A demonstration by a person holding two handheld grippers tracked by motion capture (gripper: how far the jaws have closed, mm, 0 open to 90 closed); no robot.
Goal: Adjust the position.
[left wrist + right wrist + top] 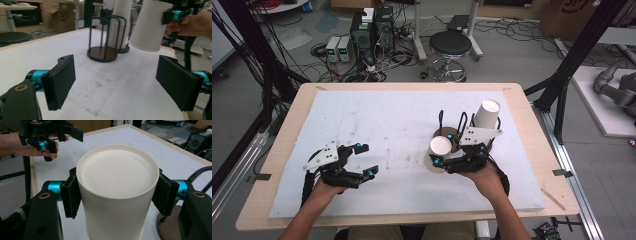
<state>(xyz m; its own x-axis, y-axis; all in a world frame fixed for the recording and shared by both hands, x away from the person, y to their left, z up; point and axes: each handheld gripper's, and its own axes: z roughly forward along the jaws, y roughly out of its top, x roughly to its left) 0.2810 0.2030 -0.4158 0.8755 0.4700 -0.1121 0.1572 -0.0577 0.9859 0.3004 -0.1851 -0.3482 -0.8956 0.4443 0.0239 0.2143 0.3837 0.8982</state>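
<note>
Your right tool clamps the paper cup upside down by its sides, just left of the wire holder, so it can be placed. Your left tool waits open and empty, near left.

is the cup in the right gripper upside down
Yes, roughly: the cup sits inverted in the right gripper, its closed recessed base facing up, wider rim below.
</note>
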